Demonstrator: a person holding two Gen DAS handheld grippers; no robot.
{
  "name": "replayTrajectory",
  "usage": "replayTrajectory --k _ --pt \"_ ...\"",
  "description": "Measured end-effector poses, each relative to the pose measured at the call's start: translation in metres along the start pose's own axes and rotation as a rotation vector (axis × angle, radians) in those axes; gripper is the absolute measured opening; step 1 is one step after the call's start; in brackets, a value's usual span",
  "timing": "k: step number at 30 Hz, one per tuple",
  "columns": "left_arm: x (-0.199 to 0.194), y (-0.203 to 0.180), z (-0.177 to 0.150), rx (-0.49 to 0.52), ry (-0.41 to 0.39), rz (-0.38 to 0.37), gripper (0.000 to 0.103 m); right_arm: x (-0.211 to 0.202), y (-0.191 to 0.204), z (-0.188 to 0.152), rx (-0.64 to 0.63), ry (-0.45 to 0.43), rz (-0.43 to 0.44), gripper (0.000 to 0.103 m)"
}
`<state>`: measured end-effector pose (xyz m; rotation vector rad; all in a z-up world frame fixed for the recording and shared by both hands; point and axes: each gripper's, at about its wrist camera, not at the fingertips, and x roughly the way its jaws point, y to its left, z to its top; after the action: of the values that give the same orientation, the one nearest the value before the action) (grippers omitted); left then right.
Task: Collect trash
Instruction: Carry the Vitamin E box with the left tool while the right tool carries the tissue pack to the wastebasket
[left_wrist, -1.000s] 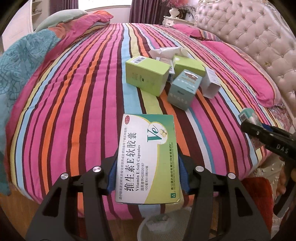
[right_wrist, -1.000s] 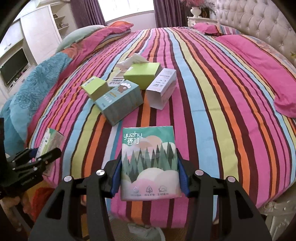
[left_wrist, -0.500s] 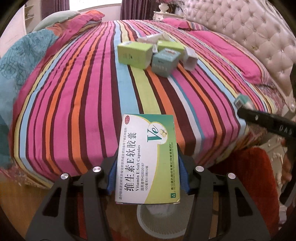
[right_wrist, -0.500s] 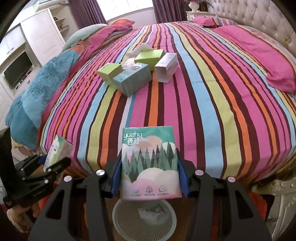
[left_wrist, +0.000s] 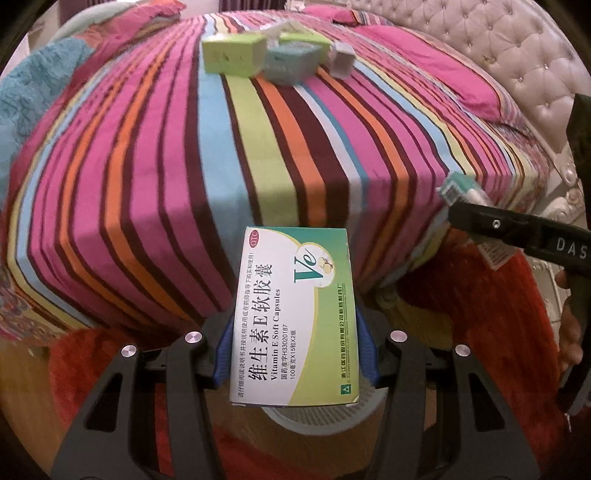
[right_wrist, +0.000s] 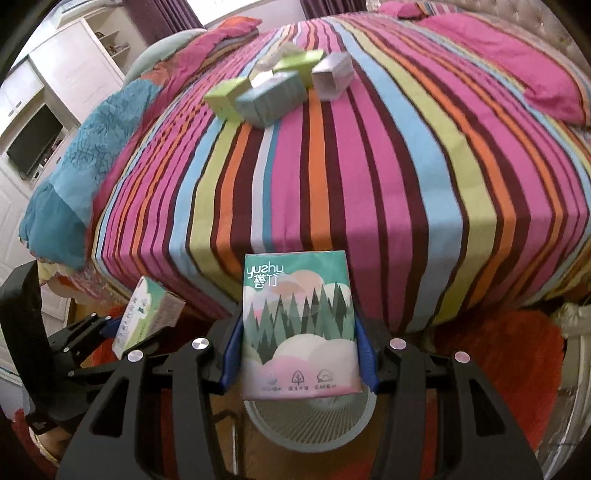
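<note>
Over the bin (right_wrist: 306, 417) now, both grippers (left_wrist: 295, 354) (right_wrist: 299, 354) pinch vitamin box (left_wrist: 295, 317) and tissue pack (right_wrist: 299, 325).

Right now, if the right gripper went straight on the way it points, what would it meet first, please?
Probably the striped bedspread draped over the bed's foot edge, which lies ahead of the right gripper and its tissue pack; the basket sits below that line, though depth is unclear.

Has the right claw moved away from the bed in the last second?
Yes. The right claw, shut on the tissue pack, pulled back off the bed and now sits above the wastebasket.
</note>
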<state>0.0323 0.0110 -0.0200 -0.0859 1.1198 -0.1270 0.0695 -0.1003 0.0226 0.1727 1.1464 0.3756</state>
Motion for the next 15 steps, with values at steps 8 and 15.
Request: replayTrajectory --k 8,15 --pt "0.021 -0.014 -0.018 0.012 0.099 -0.04 0.053 0.026 -0.003 -0.024 0.047 0.128 0.038 0.048" --pt "0.043 -0.014 -0.026 -0.006 0.182 -0.062 0.053 0.051 -0.013 -0.036 0.11 0.24 0.063 0.048"
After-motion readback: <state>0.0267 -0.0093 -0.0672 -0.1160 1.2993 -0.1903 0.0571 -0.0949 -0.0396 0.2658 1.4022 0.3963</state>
